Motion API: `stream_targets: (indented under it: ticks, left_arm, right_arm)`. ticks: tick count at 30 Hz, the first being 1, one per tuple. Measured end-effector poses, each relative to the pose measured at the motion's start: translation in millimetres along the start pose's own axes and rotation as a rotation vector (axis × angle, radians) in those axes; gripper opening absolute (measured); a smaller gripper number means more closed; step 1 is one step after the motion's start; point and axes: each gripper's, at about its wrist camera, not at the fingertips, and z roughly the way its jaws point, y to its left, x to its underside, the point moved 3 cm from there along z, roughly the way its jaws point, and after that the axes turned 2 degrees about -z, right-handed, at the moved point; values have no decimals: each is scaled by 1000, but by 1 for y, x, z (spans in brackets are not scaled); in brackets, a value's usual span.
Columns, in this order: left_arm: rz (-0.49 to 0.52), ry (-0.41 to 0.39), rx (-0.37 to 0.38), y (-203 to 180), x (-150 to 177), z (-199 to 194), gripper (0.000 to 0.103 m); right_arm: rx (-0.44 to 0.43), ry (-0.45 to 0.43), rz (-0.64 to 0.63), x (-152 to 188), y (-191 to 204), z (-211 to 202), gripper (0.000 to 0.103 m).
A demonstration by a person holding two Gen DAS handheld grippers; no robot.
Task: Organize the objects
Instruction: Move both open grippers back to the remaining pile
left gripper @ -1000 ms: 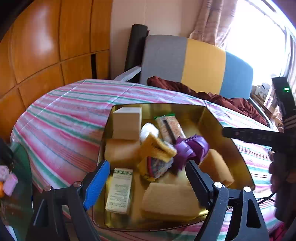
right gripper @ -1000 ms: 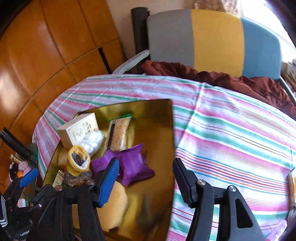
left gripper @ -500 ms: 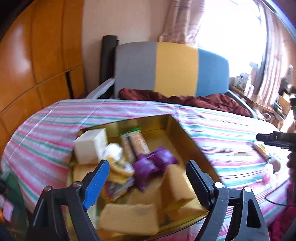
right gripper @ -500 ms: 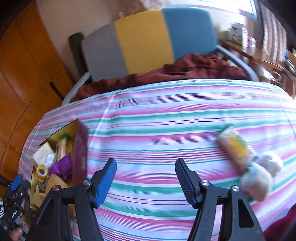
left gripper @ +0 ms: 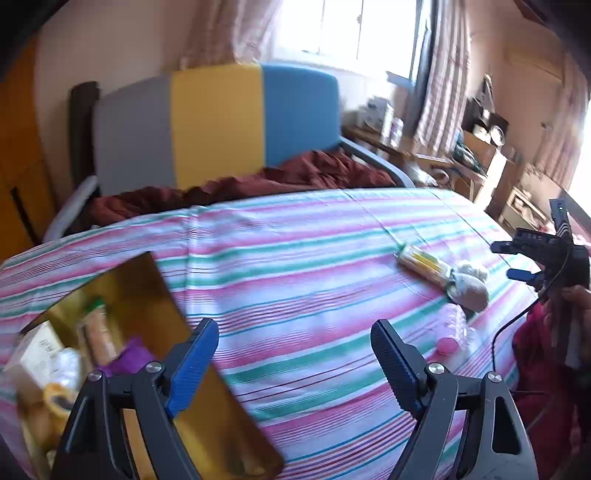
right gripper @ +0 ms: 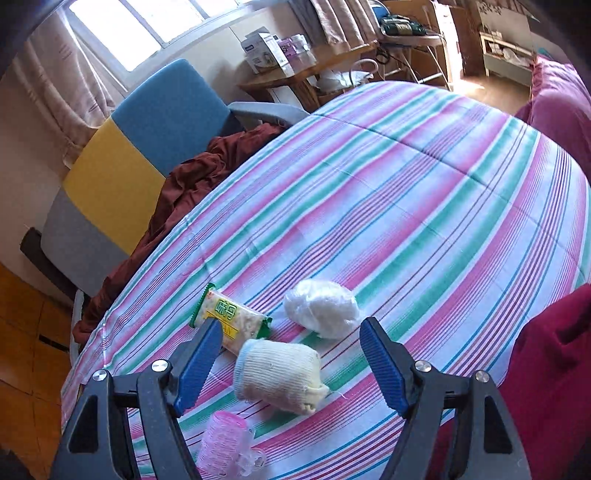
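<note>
Striped tablecloth [right gripper: 424,192]: one snack packet [right gripper: 231,320], two cloth bundles [right gripper: 279,374], one pink roller [right gripper: 221,439].

Strong daylight is pouring through a bright window [left gripper: 332,26] flanked by pale patterned curtains [left gripper: 439,74], washing out the cream wall [left gripper: 110,48]. A chair with a grey, yellow and blue padded backrest [left gripper: 218,122] is standing behind the counter covered by a pink, green and white striped cloth [right gripper: 406,192], with a crumpled maroon cloth [right gripper: 199,173] lying on its seat. A cluttered wooden side table [right gripper: 314,74] is sitting under the window, and orange wooden panelling [left gripper: 18,166] is lining the left side.
</note>
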Motion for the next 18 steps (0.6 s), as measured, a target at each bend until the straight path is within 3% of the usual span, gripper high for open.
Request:
stream_targets:
  ticks: [2, 7, 13, 18]
  left_arm:
    - [16, 50, 42, -17, -5, 20, 84]
    - [36, 158, 129, -51, -20, 73, 77]
    - [74, 261, 211, -96, -44, 131, 69]
    - [58, 346, 254, -129, -63, 174, 69]
  right_arm:
    - [-58, -5, 64, -1, -6, 1, 78]
    - [-109, -60, 98, -1, -9, -7, 78]
    - [-146, -64, 153, -2, -17, -6, 78]
    - [-170, -82, 153, -3, -17, -8, 78]
